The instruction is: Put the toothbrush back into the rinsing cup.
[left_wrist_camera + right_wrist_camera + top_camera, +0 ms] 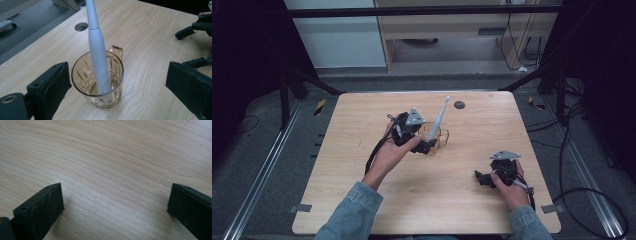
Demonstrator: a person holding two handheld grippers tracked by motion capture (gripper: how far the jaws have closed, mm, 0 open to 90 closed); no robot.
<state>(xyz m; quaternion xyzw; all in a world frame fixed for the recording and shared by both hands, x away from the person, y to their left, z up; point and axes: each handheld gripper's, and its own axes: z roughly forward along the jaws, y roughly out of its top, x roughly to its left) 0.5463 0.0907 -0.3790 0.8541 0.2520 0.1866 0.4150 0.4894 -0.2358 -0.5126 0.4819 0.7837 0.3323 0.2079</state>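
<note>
Toothbrush (96, 47): smooth white, tapered, leaning in amber cut-glass cup (100, 82); both claws released.

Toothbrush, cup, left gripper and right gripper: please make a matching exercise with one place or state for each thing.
Things:
1. white toothbrush
2. amber glass cup
3. left gripper
4. right gripper

States:
A. open over bare wood
B. standing tilted inside the cup
C. open, one jaw on each side of the cup
D. upright on the table, holding the toothbrush

Pairs: 1-B, 2-D, 3-C, 4-A
</note>
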